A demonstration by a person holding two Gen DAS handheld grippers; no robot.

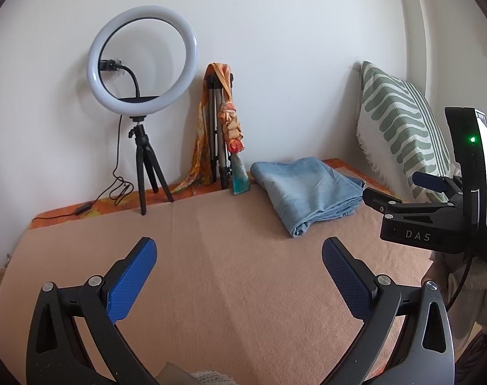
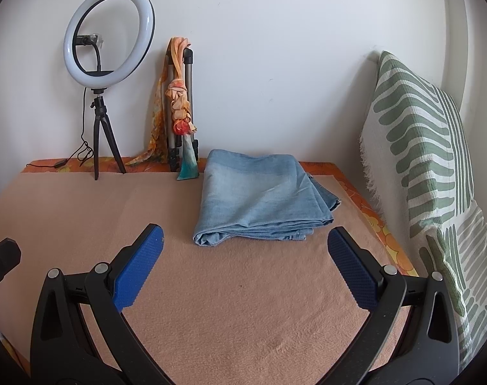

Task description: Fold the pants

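Nearest in the left wrist view, the left gripper [image 1: 238,276] has its blue-padded fingers spread wide with nothing between them, poised above the bare tan blanket [image 1: 230,288]; it seems to be held clear so that it does not disturb the work. In the right wrist view the right gripper [image 2: 245,264] is the same, fingers well apart and empty over the blanket, and it also shows at about three o'clock in the left view. Just beyond the right gripper's fingertips, toward twelve o'clock, lie the jeans [image 2: 259,199], folded into a flat stack of several layers with the rolled fold edge facing the grippers and the loose edges toward two o'clock. Judging by that tidy stack and both grippers being empty, the folding looks done or very nearly so. The stack sits at the far right part of the blanket, probably to leave the middle free. Under the blanket an orange flowered cloth [image 2: 378,227] shows along the edges. At three o'clock a green and white striped pillow [image 2: 429,166] leans against the wall. Farthest, at eleven o'clock, a lit ring light [image 2: 110,33] stands on its small tripod, likely to light the work, and beside it a folded tripod [image 2: 187,112] with an orange scarf [image 2: 177,96] draped over it leans on the wall. No containers are in sight.
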